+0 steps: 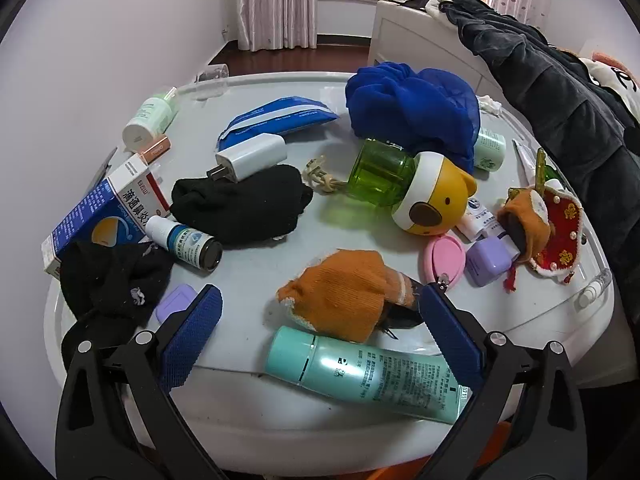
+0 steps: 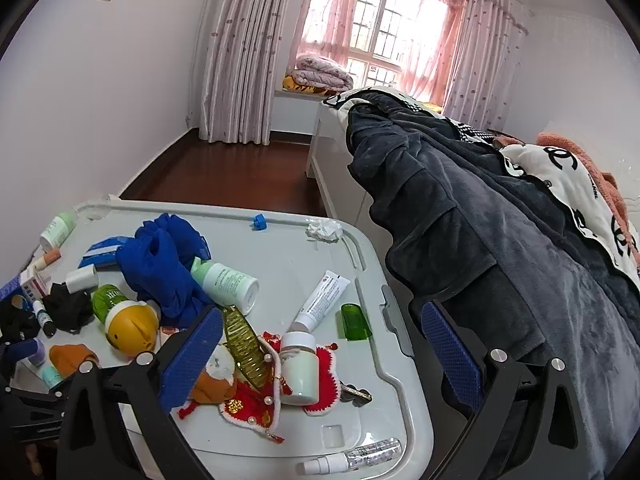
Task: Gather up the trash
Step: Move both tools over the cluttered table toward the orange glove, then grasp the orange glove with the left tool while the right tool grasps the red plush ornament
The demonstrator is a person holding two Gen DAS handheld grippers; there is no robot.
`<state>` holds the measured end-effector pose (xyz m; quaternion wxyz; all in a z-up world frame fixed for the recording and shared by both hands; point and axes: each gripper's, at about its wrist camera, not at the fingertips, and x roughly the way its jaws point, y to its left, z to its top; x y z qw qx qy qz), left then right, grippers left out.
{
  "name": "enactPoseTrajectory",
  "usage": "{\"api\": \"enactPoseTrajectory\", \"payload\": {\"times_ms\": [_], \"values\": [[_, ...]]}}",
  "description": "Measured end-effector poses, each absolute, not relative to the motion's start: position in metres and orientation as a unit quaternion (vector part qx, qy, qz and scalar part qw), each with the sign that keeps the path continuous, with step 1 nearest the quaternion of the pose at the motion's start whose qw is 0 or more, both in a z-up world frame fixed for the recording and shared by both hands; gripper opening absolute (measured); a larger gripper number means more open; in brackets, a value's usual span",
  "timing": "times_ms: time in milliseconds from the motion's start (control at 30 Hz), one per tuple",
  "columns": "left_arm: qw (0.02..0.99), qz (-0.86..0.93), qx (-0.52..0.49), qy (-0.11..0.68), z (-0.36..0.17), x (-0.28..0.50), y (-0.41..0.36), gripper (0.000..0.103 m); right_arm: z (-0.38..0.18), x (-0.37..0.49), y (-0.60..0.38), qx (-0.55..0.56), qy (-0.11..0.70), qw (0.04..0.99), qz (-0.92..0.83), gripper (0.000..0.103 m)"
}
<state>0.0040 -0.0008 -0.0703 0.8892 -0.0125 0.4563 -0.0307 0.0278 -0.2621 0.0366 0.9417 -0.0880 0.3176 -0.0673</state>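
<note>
A grey plastic bin lid [image 1: 248, 328] [image 2: 288, 248] serves as a table, covered in clutter. A crumpled white tissue [image 2: 324, 230] lies at its far right corner; it also shows small behind the blue mesh sponge in the left wrist view [image 1: 490, 105]. My left gripper [image 1: 320, 304] is open and empty, low over the near edge, with an orange knit sock [image 1: 344, 300] and a teal tube [image 1: 360, 372] between its fingers. My right gripper [image 2: 320, 328] is open and empty above the lid's right side, over a white bottle [image 2: 300, 368].
On the lid lie a blue mesh sponge [image 1: 412, 108], a green bear-capped bottle [image 1: 404, 188], black socks [image 1: 240, 204], a medicine box [image 1: 100, 212], a white charger [image 1: 252, 156] and a red crochet piece [image 2: 256, 404]. A bed with dark clothes [image 2: 480, 240] stands at the right.
</note>
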Motion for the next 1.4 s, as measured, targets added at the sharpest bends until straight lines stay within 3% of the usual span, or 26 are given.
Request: {"api": "enactPoseTrajectory", "payload": {"times_ms": [200, 300, 333, 400, 433, 533, 867, 1133, 1400], "values": [[0.887, -0.032, 0.013, 0.461, -0.077, 0.012, -0.018, 0.096, 0.043, 0.024, -0.27, -0.081, 0.312, 0.944, -0.069, 0.098], [0.882, -0.026, 0.026, 0.469, -0.085, 0.02, -0.022, 0.089, 0.045, 0.022, -0.274, -0.075, 0.309, 0.945, -0.07, 0.098], [0.877, -0.026, 0.024, 0.478, -0.091, 0.023, -0.021, 0.066, 0.046, 0.022, -0.276, -0.073, 0.308, 0.946, -0.07, 0.098], [0.879, -0.033, -0.005, 0.476, -0.093, 0.023, -0.015, 0.049, 0.048, 0.021, -0.279, -0.066, 0.305, 0.948, -0.068, 0.098], [0.883, -0.029, -0.017, 0.469, -0.091, 0.023, -0.01, 0.035, 0.049, 0.021, -0.282, -0.063, 0.305, 0.948, -0.067, 0.098], [0.885, -0.021, -0.045, 0.464, -0.089, 0.022, 0.001, 0.027, 0.048, 0.021, -0.287, -0.057, 0.307, 0.948, -0.067, 0.098], [0.916, -0.051, -0.024, 0.396, -0.032, -0.006, -0.004, 0.027, 0.002, 0.039, -0.312, -0.036, 0.378, 0.924, -0.049, 0.098], [0.912, -0.111, -0.023, 0.394, -0.028, -0.015, -0.025, 0.027, -0.039, 0.053, -0.257, -0.105, 0.408, 0.907, 0.003, 0.098], [0.91, -0.124, -0.032, 0.395, -0.026, -0.019, -0.021, 0.028, -0.068, 0.081, -0.241, -0.09, 0.455, 0.886, -0.005, 0.098]]}}
